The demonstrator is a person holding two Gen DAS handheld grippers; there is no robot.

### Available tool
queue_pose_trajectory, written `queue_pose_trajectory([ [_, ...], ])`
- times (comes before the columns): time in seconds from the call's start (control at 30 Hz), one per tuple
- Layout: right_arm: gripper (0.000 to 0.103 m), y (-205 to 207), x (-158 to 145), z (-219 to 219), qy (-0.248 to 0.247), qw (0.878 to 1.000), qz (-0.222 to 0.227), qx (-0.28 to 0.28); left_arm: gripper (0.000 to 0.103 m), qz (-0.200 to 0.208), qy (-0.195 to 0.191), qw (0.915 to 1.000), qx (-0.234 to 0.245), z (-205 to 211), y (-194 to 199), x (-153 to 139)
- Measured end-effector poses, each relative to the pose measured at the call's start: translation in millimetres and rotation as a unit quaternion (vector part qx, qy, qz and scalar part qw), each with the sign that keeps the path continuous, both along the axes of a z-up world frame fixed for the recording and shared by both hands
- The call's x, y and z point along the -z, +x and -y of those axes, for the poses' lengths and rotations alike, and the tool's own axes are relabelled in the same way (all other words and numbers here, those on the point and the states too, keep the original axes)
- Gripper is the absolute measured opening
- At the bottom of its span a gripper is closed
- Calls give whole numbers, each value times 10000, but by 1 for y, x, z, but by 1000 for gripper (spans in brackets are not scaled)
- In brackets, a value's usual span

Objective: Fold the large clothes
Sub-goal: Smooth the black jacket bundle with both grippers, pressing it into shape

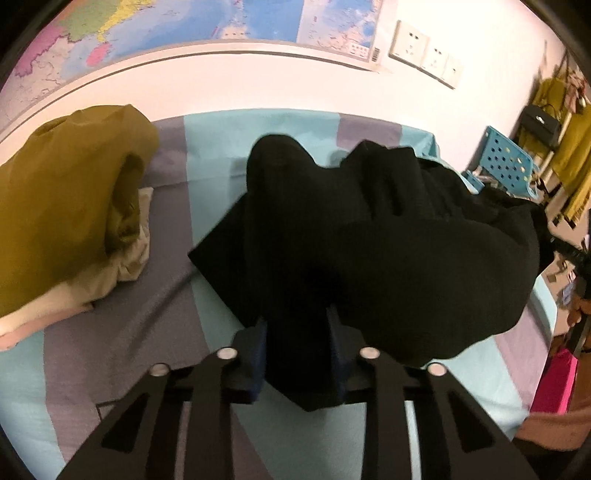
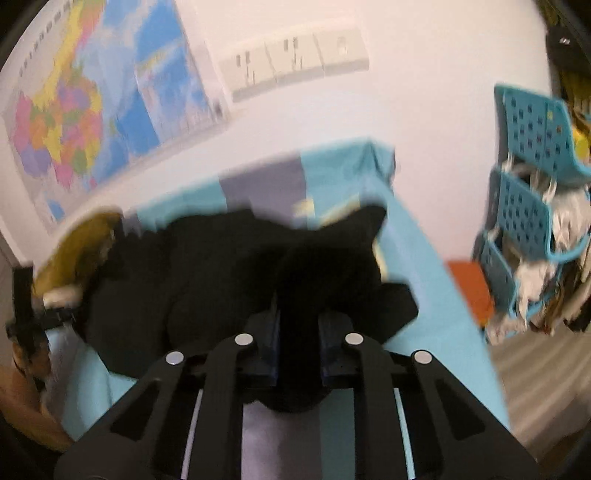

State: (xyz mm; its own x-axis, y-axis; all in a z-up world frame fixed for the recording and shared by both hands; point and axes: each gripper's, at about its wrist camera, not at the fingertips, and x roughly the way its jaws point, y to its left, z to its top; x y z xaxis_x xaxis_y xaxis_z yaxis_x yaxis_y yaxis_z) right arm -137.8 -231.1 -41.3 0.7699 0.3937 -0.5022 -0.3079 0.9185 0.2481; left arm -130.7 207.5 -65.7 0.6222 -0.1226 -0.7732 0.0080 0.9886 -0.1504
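Black knit garment (image 1: pixel 388 240) bunched up and lifted off the striped teal-and-purple bedsheet (image 1: pixel 122 332), pinched by both grippers at once.

Left gripper (image 1: pixel 297 332): both fingers closed onto a thick fold of the black fabric. Cloth fills the whole gap between the blue pads (image 1: pixel 258 354), a tail of it hangs down below the fingers, and the bulk balloons up and to the right of the fingertips. One flat flap of the garment sticks out to the left, just above the sheet.

Right gripper (image 2: pixel 297 332): same story, fingers clamped on a wad of the same black knit garment (image 2: pixel 221 288). Fabric packed between the pads, a small lump drooping beneath them, rest spreading forward and left over the bedsheet (image 2: pixel 424 295). View is motion-blurred, edges soft.

Surroundings: mustard-yellow padded jacket (image 1: pixel 62 206) heaped on the sheet's left side, well apart from the black one, with a cream cloth (image 1: pixel 129 254) under it. Colourful wall map (image 1: pixel 166 33) and white wall sockets (image 1: pixel 424 51) behind the bed. Turquoise perforated plastic rack (image 2: pixel 528 206) to the right of the bed, stuffed with pale items.
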Motion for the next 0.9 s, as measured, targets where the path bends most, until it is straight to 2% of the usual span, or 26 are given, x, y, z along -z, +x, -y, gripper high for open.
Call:
queue_pose_trajectory([
  [0.07, 15, 8, -4, -4, -104, 9999, 13, 14, 20, -36, -6, 10000, -81, -2, 5, 0],
  [0.13, 15, 16, 9, -10, -331, 9991, -253, -19, 20, -127, -78, 9998, -108, -4, 7, 5],
  [0.2, 18, 23, 33, -8, -355, 9966, -742, -38, 22, -100, -29, 9999, -79, -2, 4, 7],
  [0.23, 18, 20, 38, -5, -279, 9965, -785, -34, 24, -69, 34, 9999, -77, -1, 2, 6],
  [0.27, 19, 15, 41, -1, -182, 9967, -791, -34, 26, -59, 65, 9999, -80, -1, 1, 5],
  [0.33, 30, 5, 37, 7, -78, 9972, -733, 107, 35, -85, 107, 9999, -99, -2, 0, 4],
  [0.4, 41, -6, 26, 13, 4, 9978, -606, 266, 39, -68, -6, 9998, -170, -6, -3, 2],
  [0.5, 45, -22, 4, 15, -110, 9987, -214, 455, 43, 60, -65, 9997, -212, -8, -10, -4],
  [0.57, 49, -37, -14, 11, 32, 9996, 125, 236, 47, 143, -86, 9997, -191, -8, -16, -8],
  [0.67, 50, -49, -23, -15, -105, 9991, 331, -238, 51, 244, -50, 9996, -127, -5, -23, -13],
  [0.77, 49, -47, -13, -53, -368, 9955, 262, -836, 55, 256, 25, 9996, -76, 0, -22, -13],
  [0.9, 49, -27, 14, -85, -442, 9923, -123, -1147, 55, -15, 154, 9998, -146, 5, -12, 1],
])
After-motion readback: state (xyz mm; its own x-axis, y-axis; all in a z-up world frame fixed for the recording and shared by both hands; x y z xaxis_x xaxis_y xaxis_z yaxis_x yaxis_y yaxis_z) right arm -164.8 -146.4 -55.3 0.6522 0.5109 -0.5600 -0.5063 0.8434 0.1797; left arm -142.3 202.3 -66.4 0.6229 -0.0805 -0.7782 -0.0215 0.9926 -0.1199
